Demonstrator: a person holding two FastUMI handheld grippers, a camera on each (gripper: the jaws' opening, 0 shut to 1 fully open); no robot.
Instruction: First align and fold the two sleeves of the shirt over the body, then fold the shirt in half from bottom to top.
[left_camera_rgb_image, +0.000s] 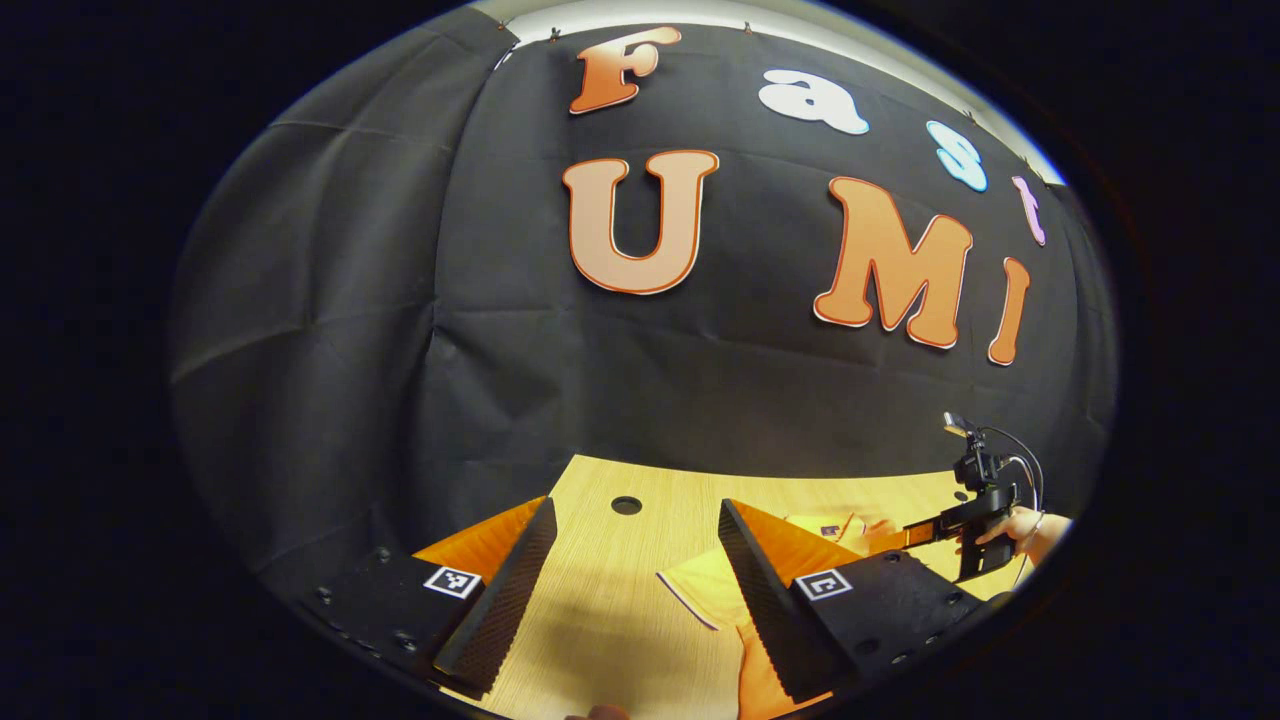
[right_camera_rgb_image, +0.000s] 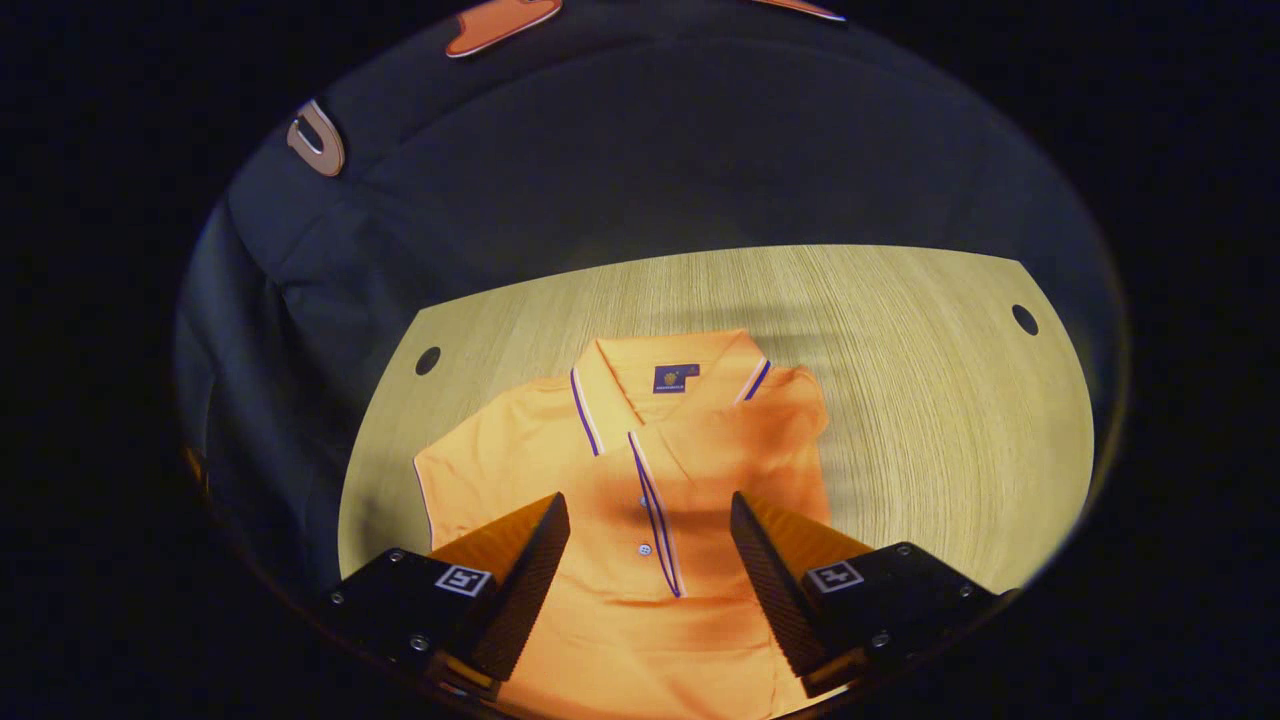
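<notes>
An orange polo shirt (right_camera_rgb_image: 690, 610) lies face up on the wooden table (right_camera_rgb_image: 930, 400), collar (right_camera_rgb_image: 670, 375) at the far end, striped placket down the middle. In the right gripper view its left-hand sleeve (right_camera_rgb_image: 455, 475) spreads out flat, while the right-hand side (right_camera_rgb_image: 795, 420) looks folded in over the body, though it is blurred. My right gripper (right_camera_rgb_image: 648, 500) hovers open above the chest with nothing between its fingers. My left gripper (left_camera_rgb_image: 636, 505) is open over bare wood, just left of a sleeve edge (left_camera_rgb_image: 700, 595). The right gripper (left_camera_rgb_image: 935, 532), held by a hand (left_camera_rgb_image: 1030, 530), appears farther off in the left gripper view.
The table has round cable holes (right_camera_rgb_image: 428, 360) (right_camera_rgb_image: 1024, 320) near its far corners, one also in the left gripper view (left_camera_rgb_image: 627, 505). Black cloth wall (left_camera_rgb_image: 500, 330) stands right behind the table's far edge. Bare wood lies to the right of the shirt.
</notes>
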